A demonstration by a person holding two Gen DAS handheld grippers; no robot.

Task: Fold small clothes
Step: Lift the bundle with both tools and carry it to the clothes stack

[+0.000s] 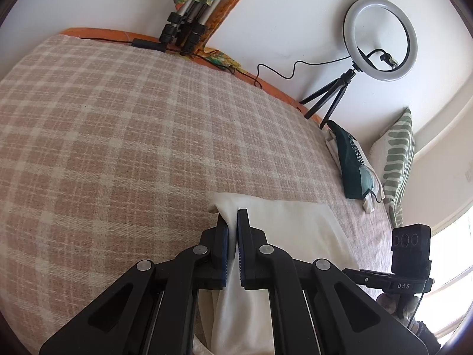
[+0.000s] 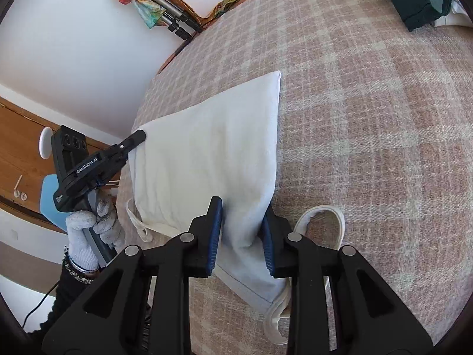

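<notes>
Cream garment [image 2: 207, 159]: lying folded on the plaid blanket [image 2: 369, 124], centre of the right wrist view, lower centre of the left wrist view.
Left gripper [image 1: 233, 224]: jaws pressed together, pinching a fold of the cream cloth; tilted down at the bed. In the right wrist view it comes in from the left edge, tip on the garment's left corner.
Left hand [image 2: 94, 222]: white glove wrapped round the handle, dark sleeve below.
Right gripper [image 2: 242, 210]: jaws part spread, the garment's near edge bunched between the blue pads; whether they press, I cannot tell.
Loose ends: a cream strap [image 2: 322, 216] loops out to the right of the right jaws.
Open room: wide blanket to the right and beyond the garment.
Around: ring light [image 1: 381, 38] on a tripod upper right, dark green garment [image 1: 351, 162] and striped pillow [image 1: 396, 162] at right, well apart.
</notes>
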